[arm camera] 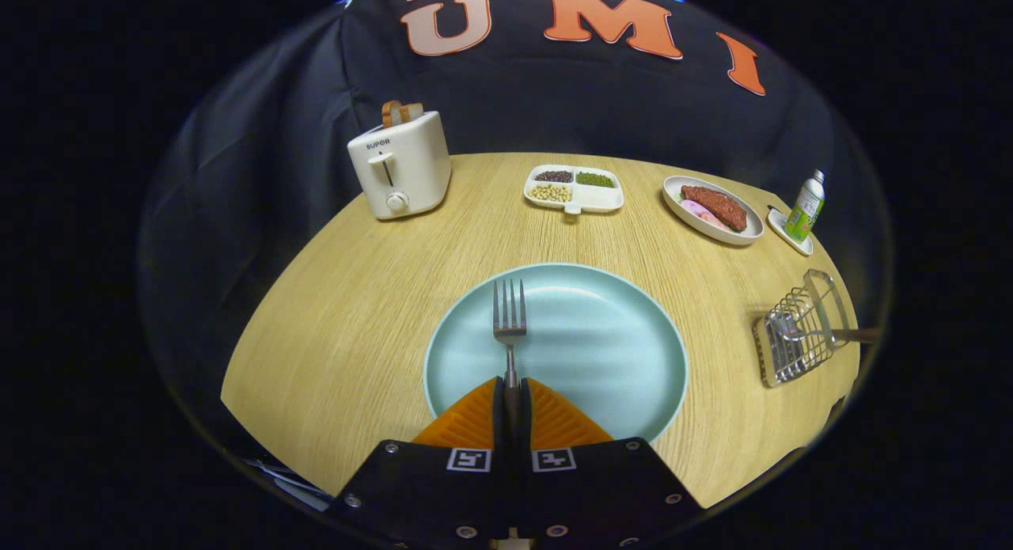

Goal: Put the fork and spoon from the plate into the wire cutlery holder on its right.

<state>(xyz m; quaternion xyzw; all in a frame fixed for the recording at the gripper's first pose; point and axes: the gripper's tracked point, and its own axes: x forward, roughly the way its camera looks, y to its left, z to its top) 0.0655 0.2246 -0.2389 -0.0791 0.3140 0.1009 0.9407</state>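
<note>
One fork (pixel 510 320) is lying on one pale blue plate (pixel 617 352) on the worktop (pixel 356 297), its handle pinched in the level hand-held gripper (pixel 512 396), tines pointing straight ahead, while one spoon (pixel 799 330) is resting in the wire cutlery holder (pixel 795 340) at right.

You have a round, light wood table (pixel 380 297) under you. Resting on it: a pale blue plate (pixel 601 352) just ahead of the fingers, a white toaster (pixel 400 174) far left, a divided dish of beans (pixel 574 188), an oval dish of meat (pixel 712 210), a small bottle on a tray (pixel 806 208), and the wire cutlery holder (pixel 795 336) right of the plate
</note>
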